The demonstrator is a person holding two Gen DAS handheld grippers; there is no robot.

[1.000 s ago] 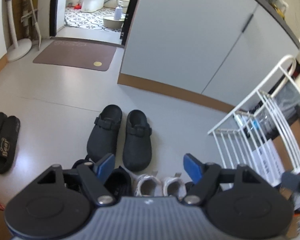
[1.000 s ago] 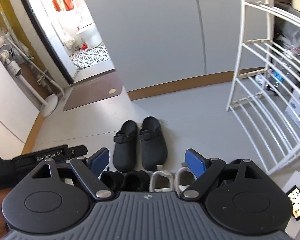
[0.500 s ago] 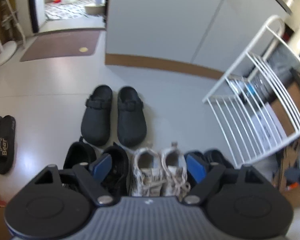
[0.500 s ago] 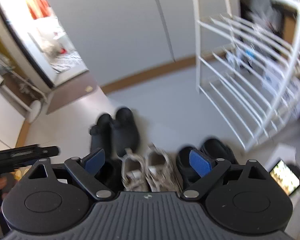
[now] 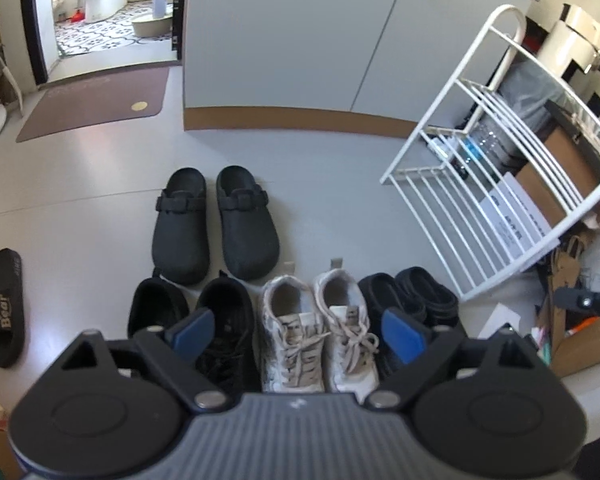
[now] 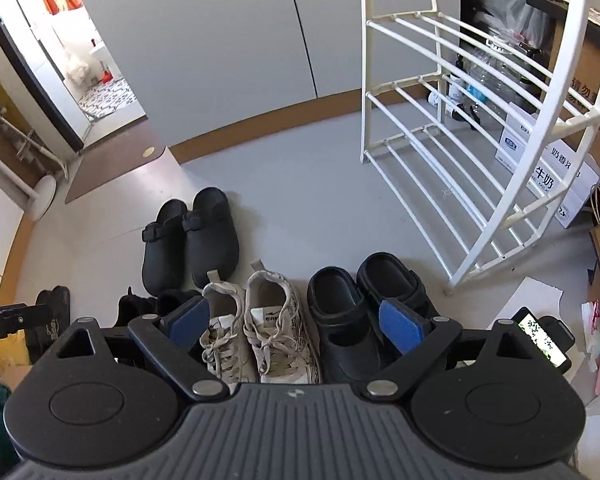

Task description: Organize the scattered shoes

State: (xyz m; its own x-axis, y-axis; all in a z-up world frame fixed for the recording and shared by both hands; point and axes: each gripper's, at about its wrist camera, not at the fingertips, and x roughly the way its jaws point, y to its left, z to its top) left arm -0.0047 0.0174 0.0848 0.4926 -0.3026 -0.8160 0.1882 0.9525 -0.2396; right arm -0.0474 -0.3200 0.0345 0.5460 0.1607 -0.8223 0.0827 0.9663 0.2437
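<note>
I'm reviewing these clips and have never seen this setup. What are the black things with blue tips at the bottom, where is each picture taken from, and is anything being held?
No robot here: a person carries a two-finger gripper in each hand, with a wide-angle camera on each looking forward along the fingers. One picture is from the left gripper, the other from the right gripper. The blue tips are the finger pads.

Both look down at a grey floor. On it: black clogs, black sneakers, white sneakers, black sandals and, far left, slides. A white rack stands empty to the right.

Nothing is held. The left jaws are opening and the right stand wide, with no shoe touching either one's pads.
</note>
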